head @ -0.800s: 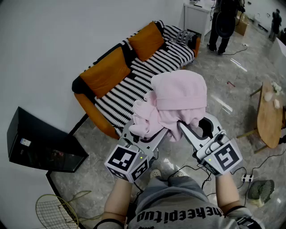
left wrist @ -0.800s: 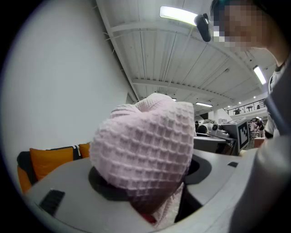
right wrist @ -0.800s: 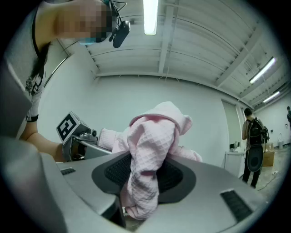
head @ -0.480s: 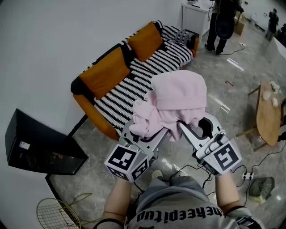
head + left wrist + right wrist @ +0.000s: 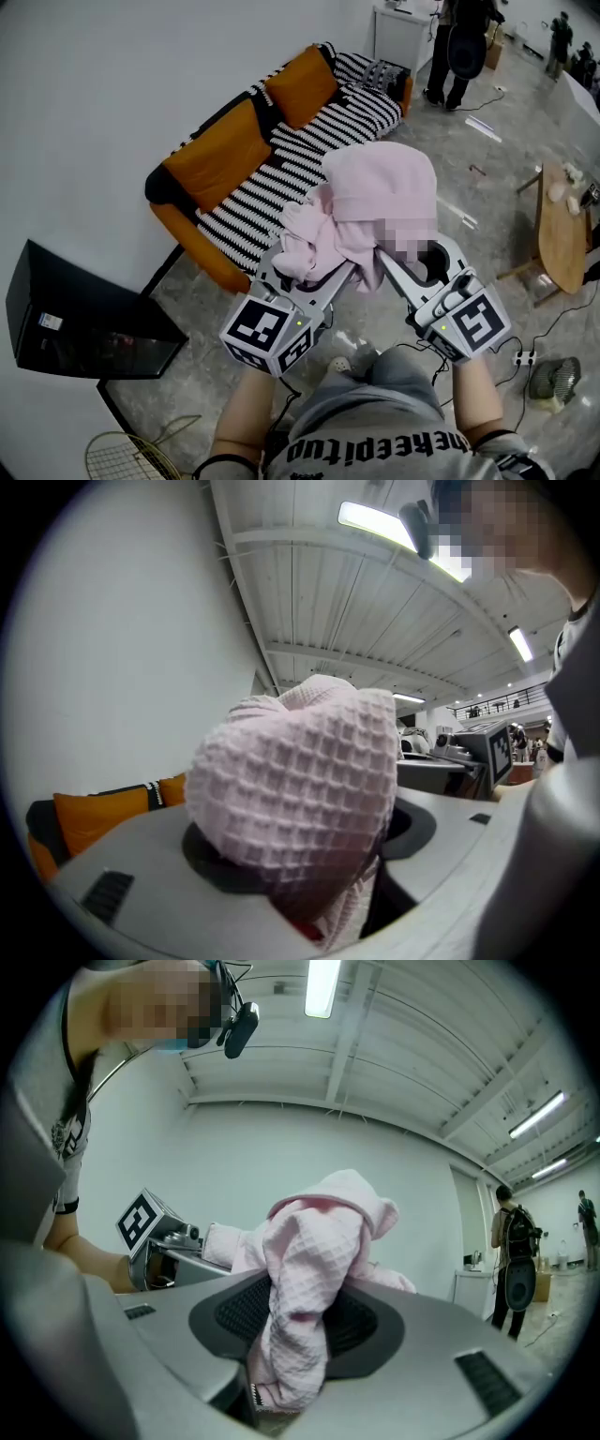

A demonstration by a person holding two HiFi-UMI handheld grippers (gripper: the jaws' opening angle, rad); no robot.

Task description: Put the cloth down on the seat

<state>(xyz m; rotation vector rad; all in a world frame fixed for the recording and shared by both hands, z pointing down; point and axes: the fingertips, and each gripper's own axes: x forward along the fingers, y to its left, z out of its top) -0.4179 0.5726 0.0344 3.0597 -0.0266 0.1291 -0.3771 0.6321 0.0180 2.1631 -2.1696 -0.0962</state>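
Note:
A pink waffle-weave cloth [image 5: 370, 211] is bunched up in the air in front of me, above the floor next to the sofa. My left gripper [image 5: 323, 272] is shut on its left part, and the cloth [image 5: 300, 799] bulges out between the jaws in the left gripper view. The right gripper [image 5: 394, 258] is shut on the right part; a fold of cloth [image 5: 300, 1307] is pinched between the dark pads. The black-and-white striped sofa seat [image 5: 291, 159] with orange back cushions [image 5: 220, 145] lies beyond and to the left of the cloth.
A black box-shaped unit [image 5: 84, 314] stands by the wall at the left. A racket [image 5: 127, 459] lies on the floor at bottom left. A wooden table [image 5: 561, 225] is at the right, a small fan [image 5: 553, 384] and cables below it. A person [image 5: 459, 47] stands at the back.
The view has shifted slightly, with the sofa a little lower-left in frame. Both grippers still hold the cloth up in the same way.

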